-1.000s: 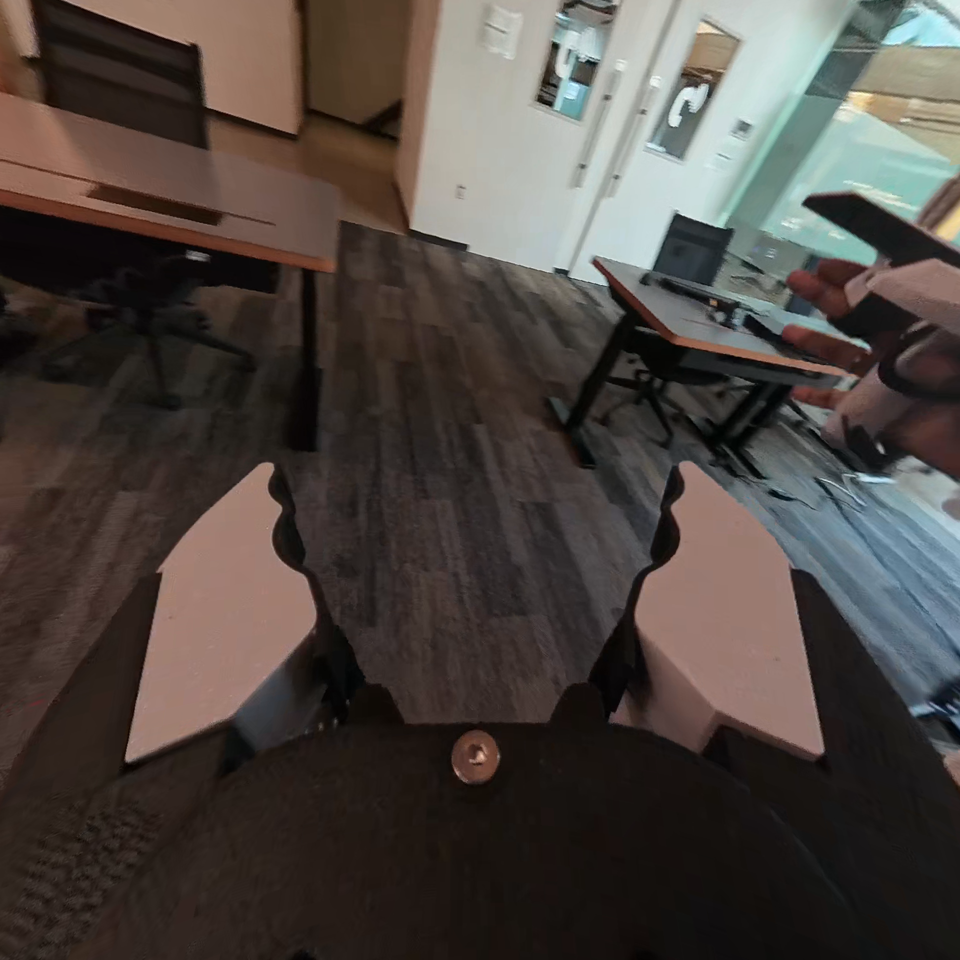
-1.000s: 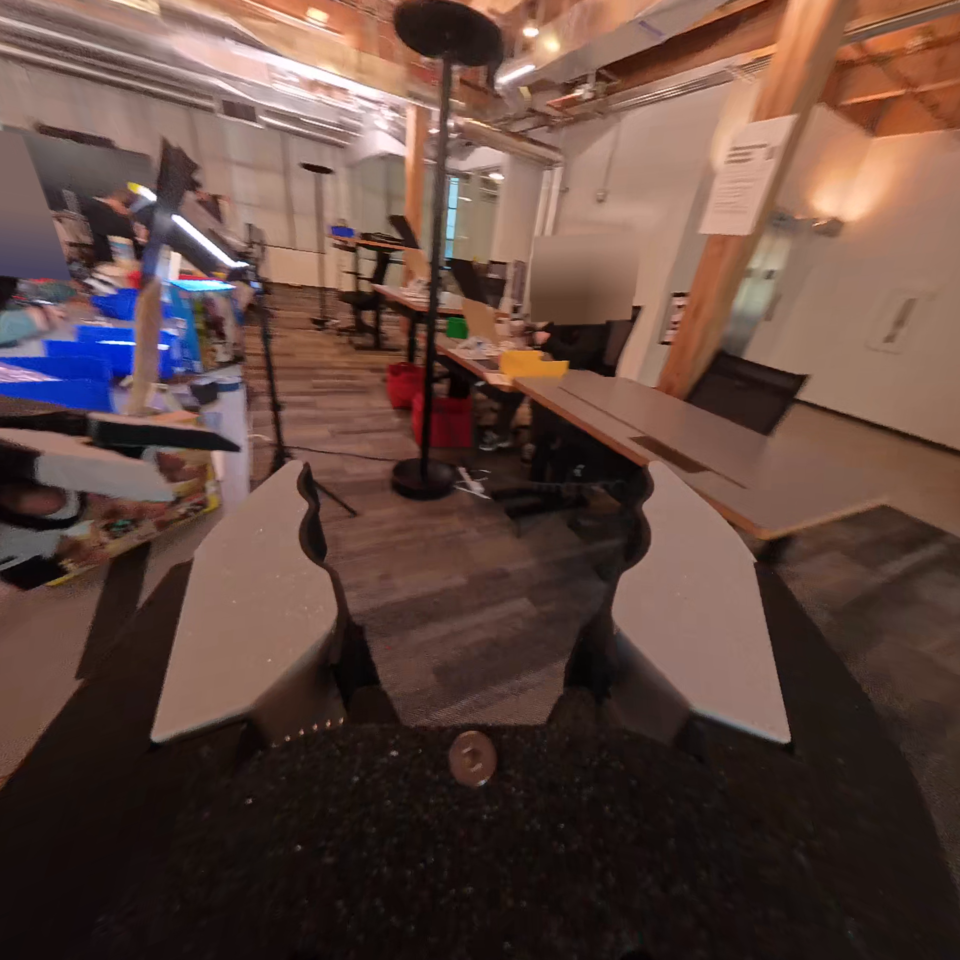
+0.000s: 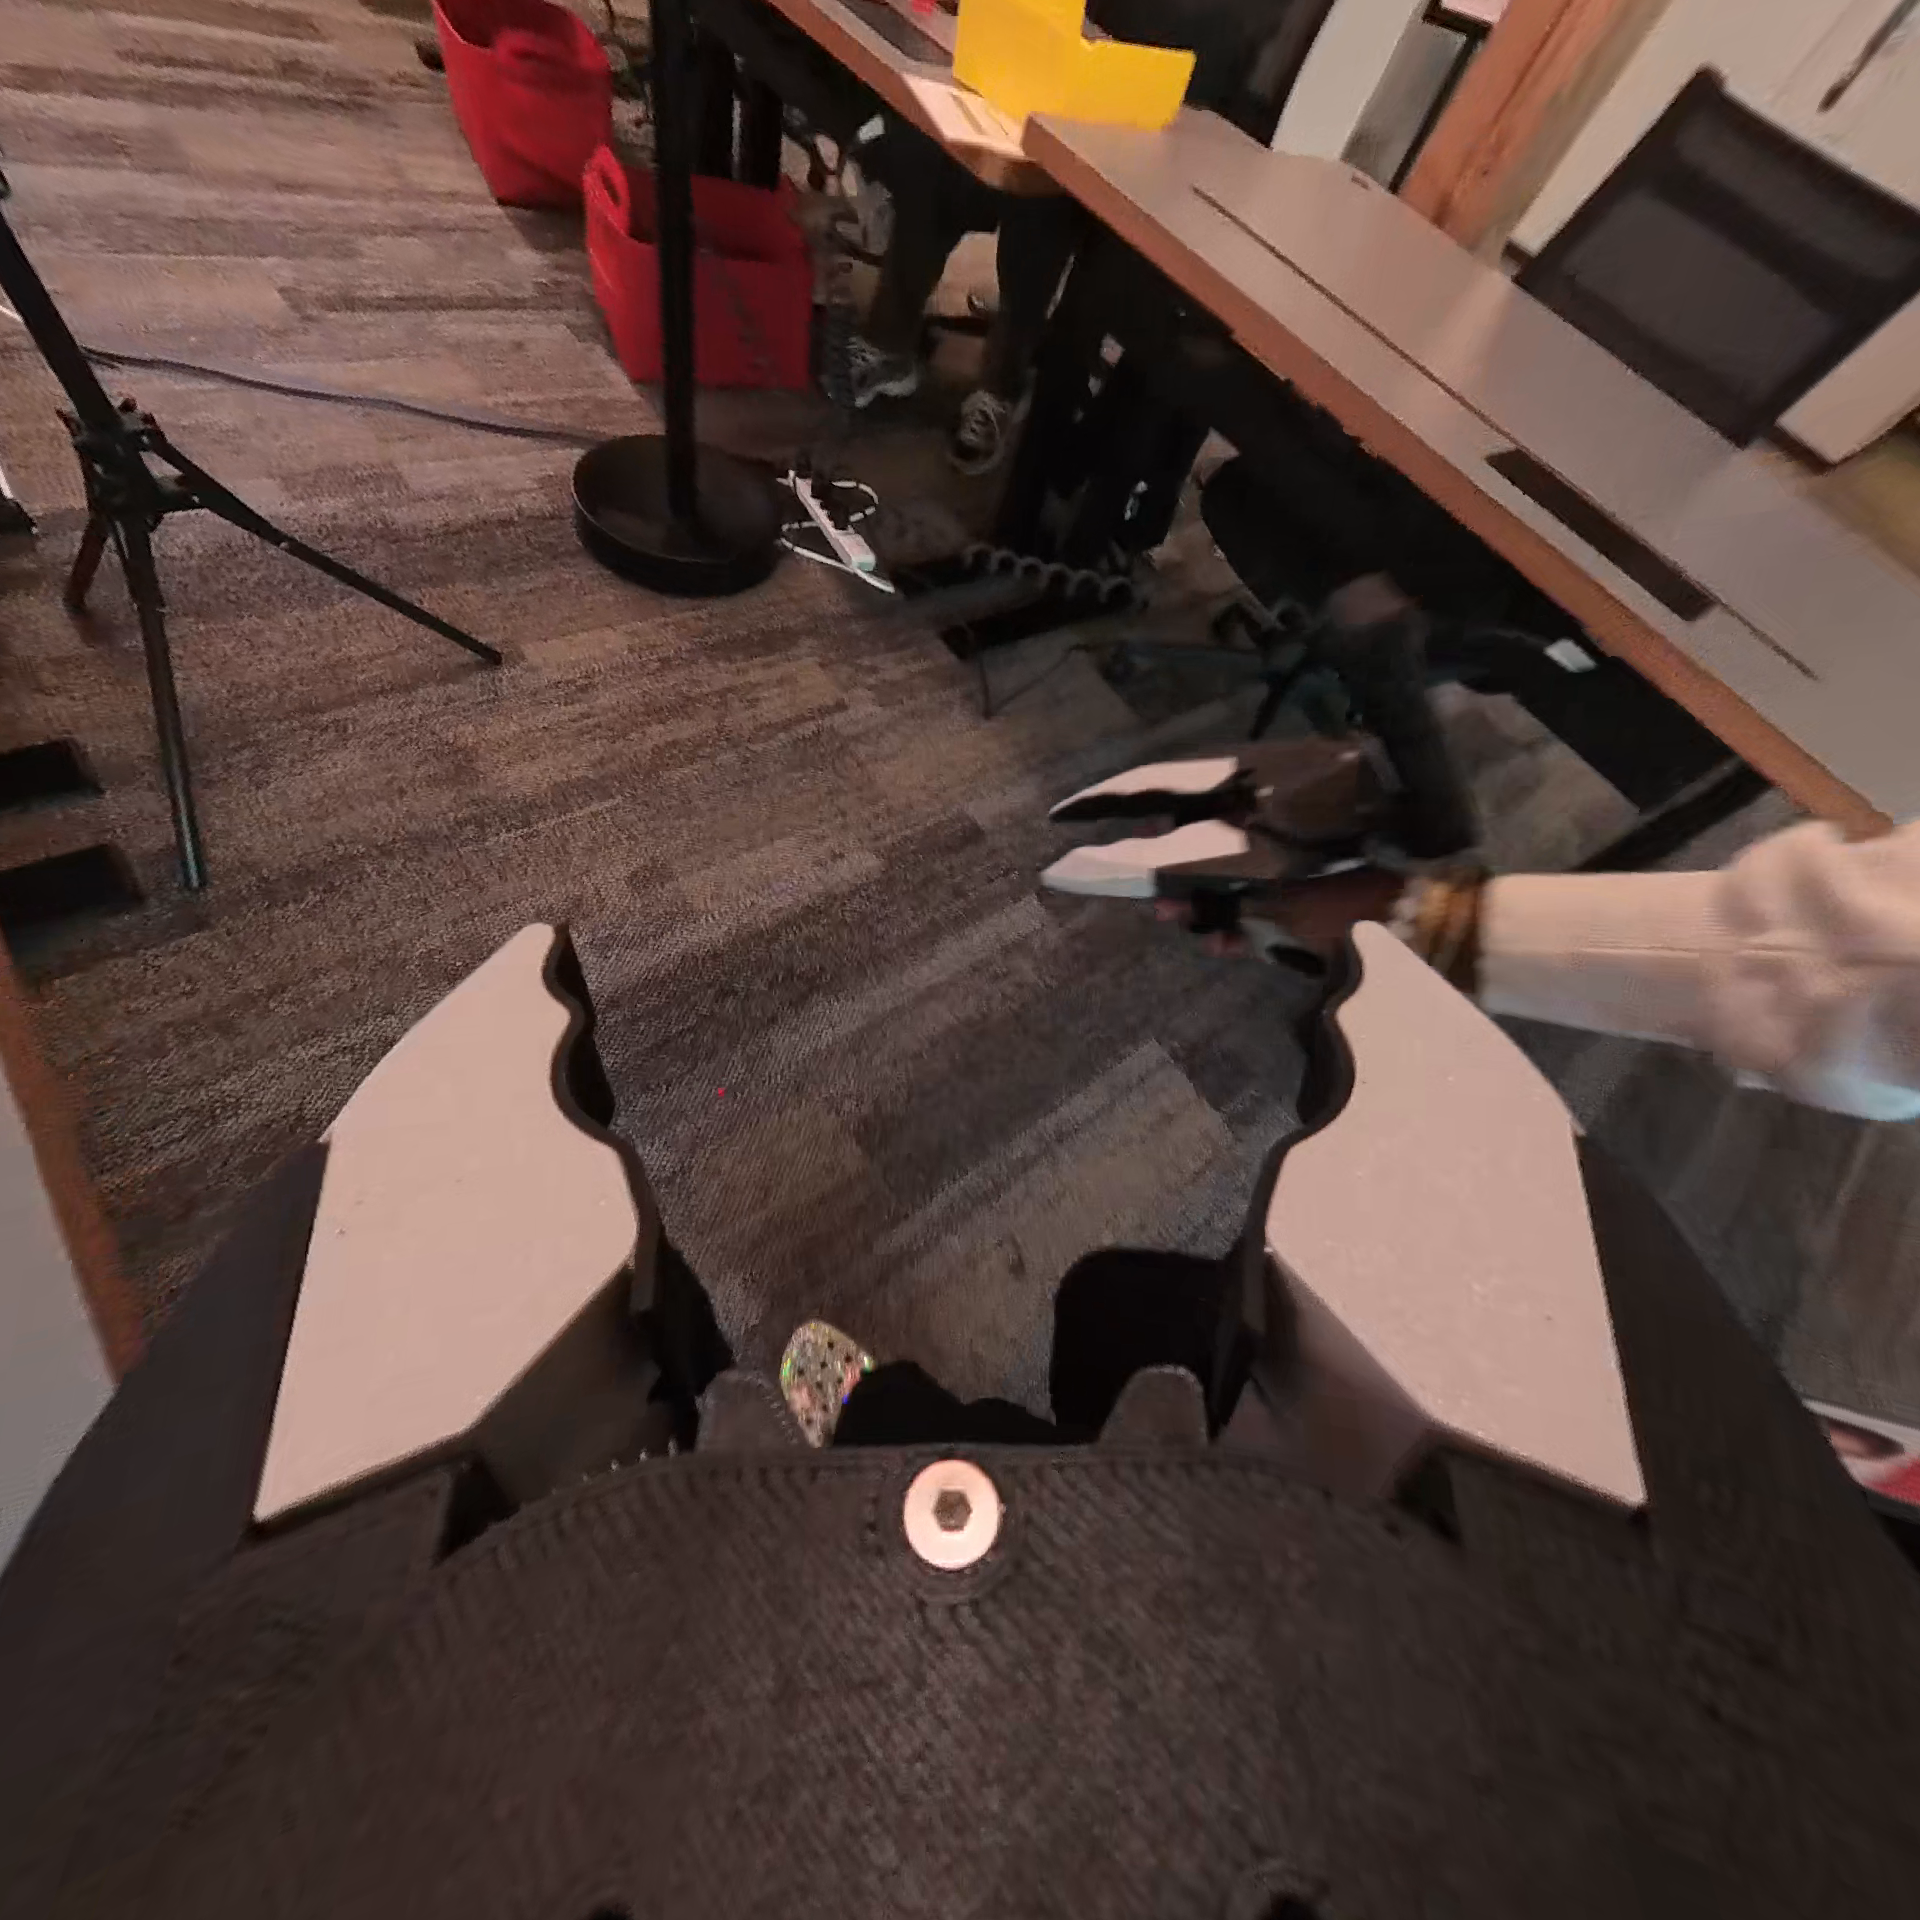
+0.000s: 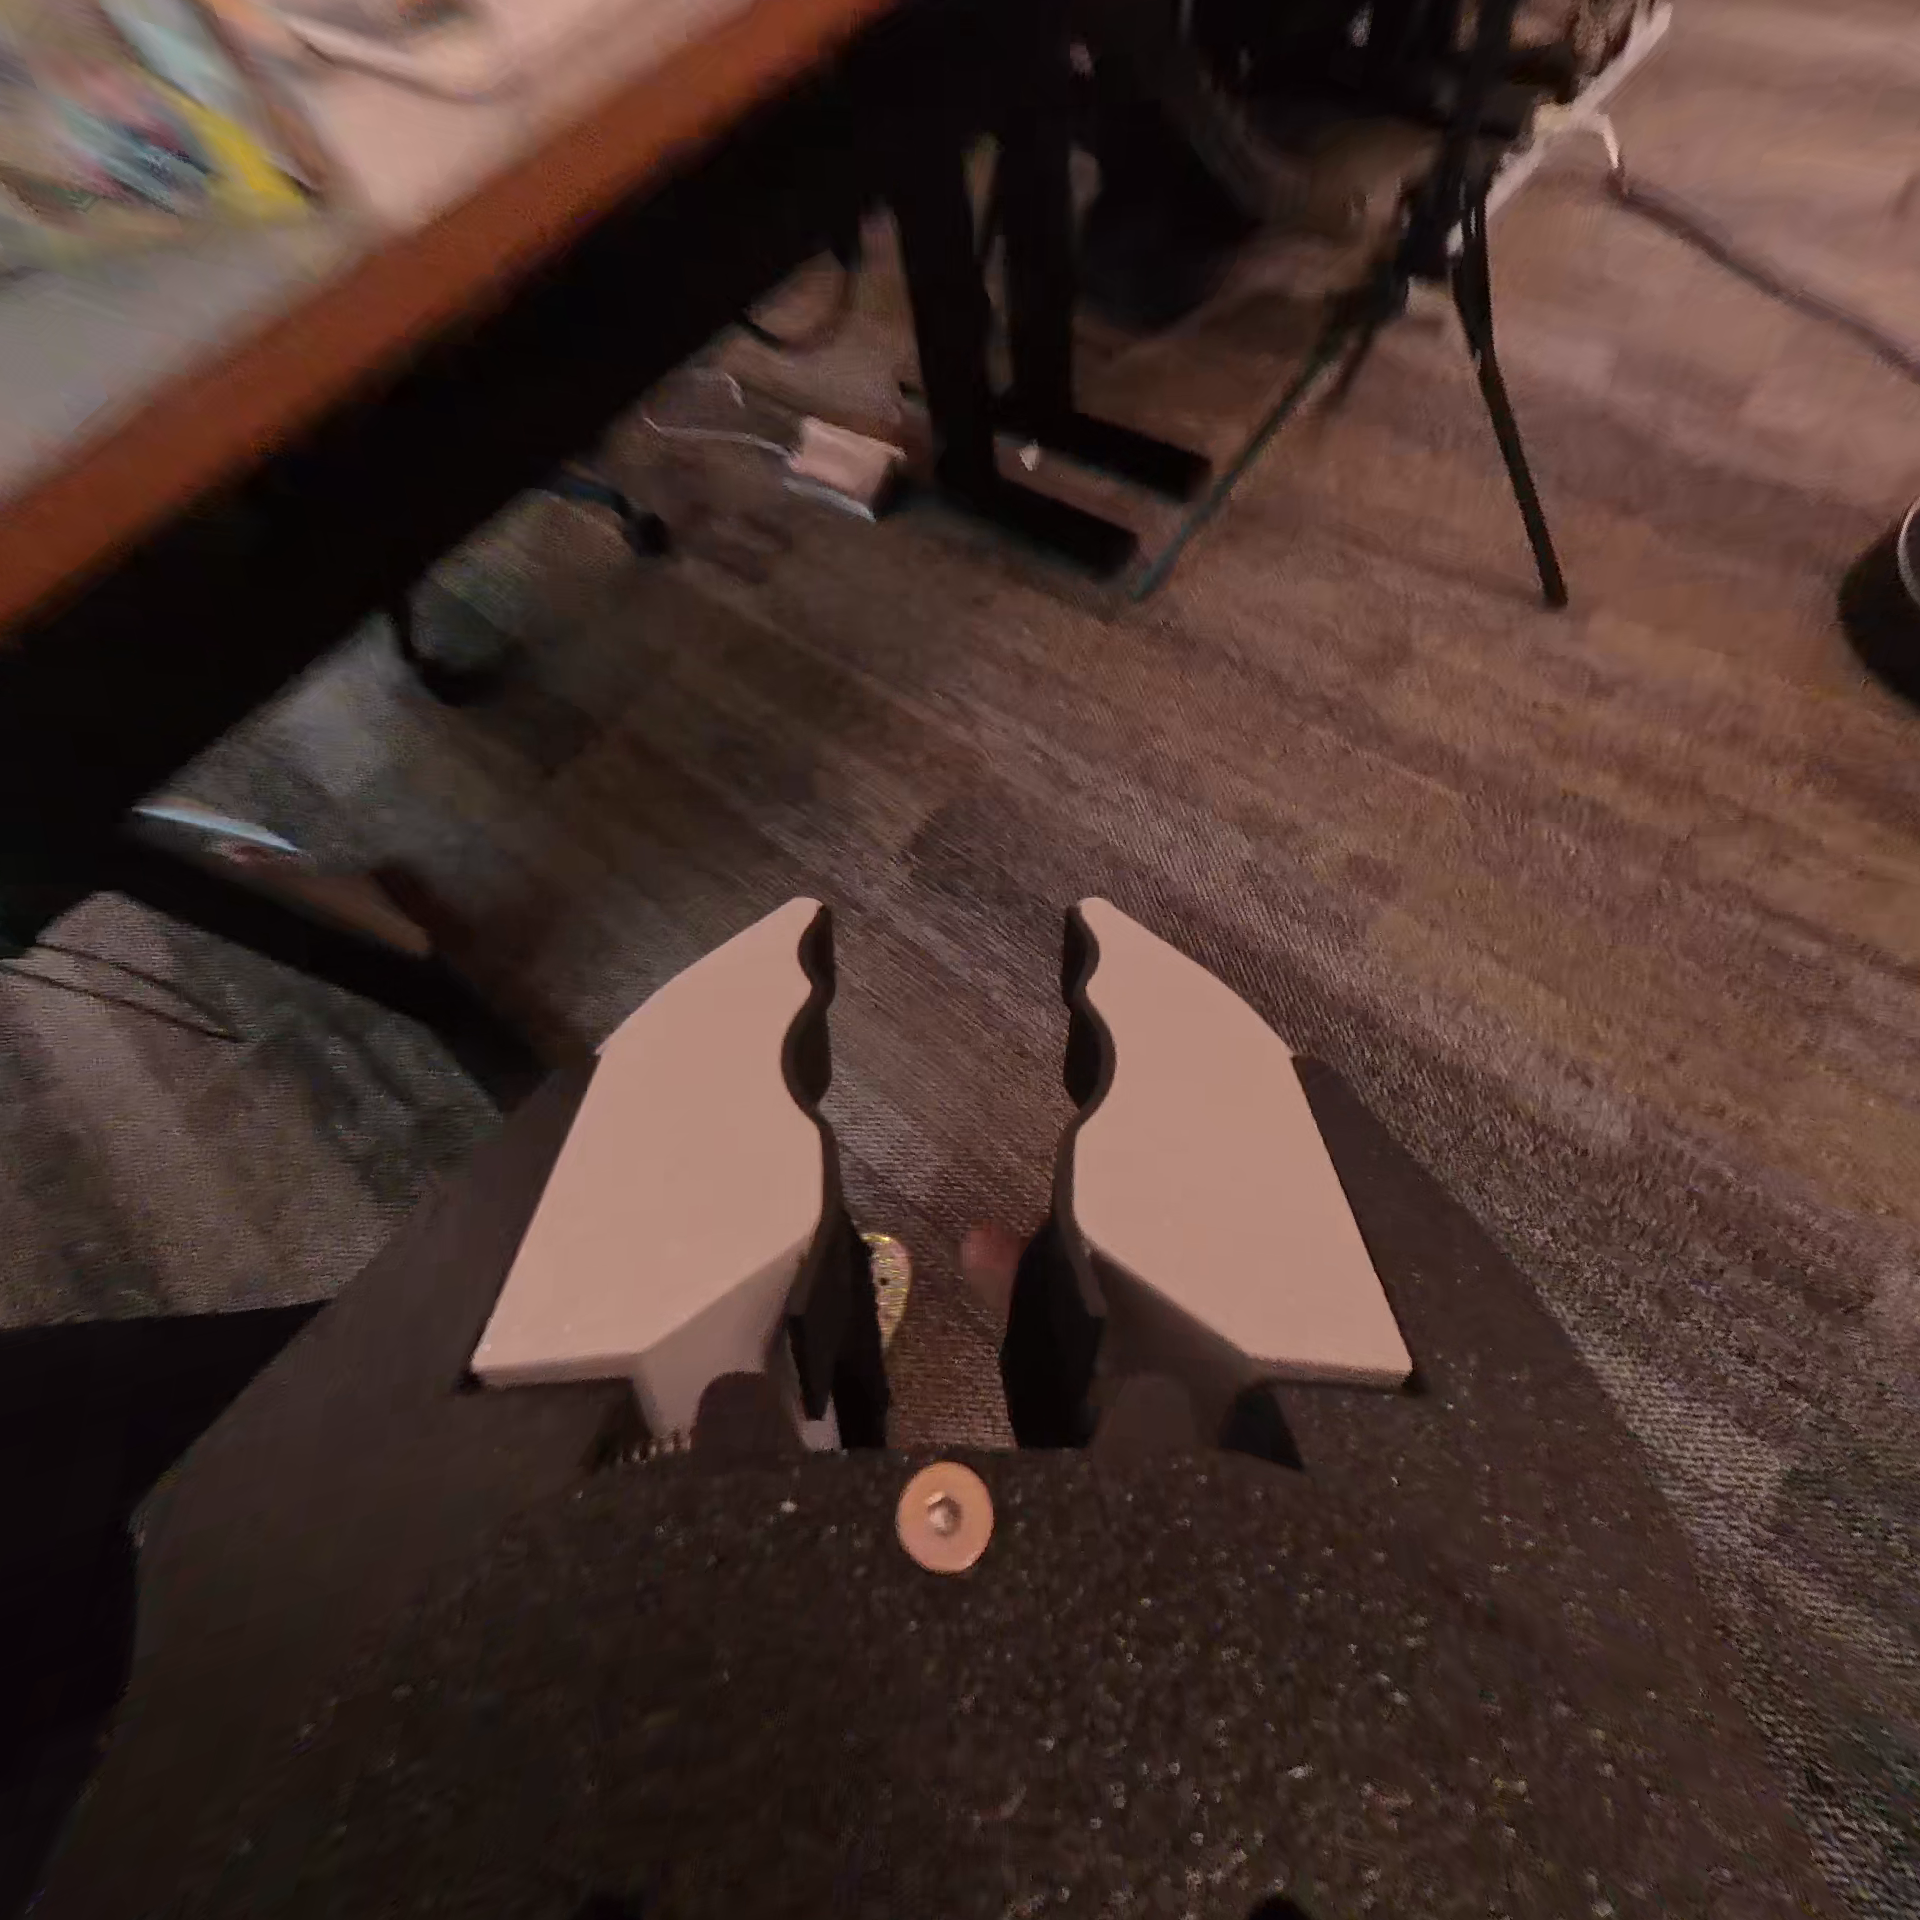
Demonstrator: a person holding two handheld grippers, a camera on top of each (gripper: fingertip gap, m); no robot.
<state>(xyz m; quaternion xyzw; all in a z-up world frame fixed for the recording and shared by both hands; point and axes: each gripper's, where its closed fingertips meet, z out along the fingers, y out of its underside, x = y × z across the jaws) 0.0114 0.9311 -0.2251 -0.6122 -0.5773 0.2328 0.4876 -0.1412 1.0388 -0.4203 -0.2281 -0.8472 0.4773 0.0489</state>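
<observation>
My left gripper is wide open and empty, held above the grey-brown carpet. Nothing lies between its fingers. My right gripper has its jaws narrowed with a clear gap between them, and only carpet shows through it. It holds nothing. It also shows in the left wrist view, ahead and to the right, held by a hand in a white sleeve, with its fingers apart and empty.
A long desk with a yellow box runs along the right. Two red bags, a black lamp base, a power strip and a tripod stand on the floor. A table edge hangs at the upper left, with its black legs beyond.
Both views have swung down from the room toward the floor. My right gripper's jaws have come much closer together on air. My left gripper stays wide open.
</observation>
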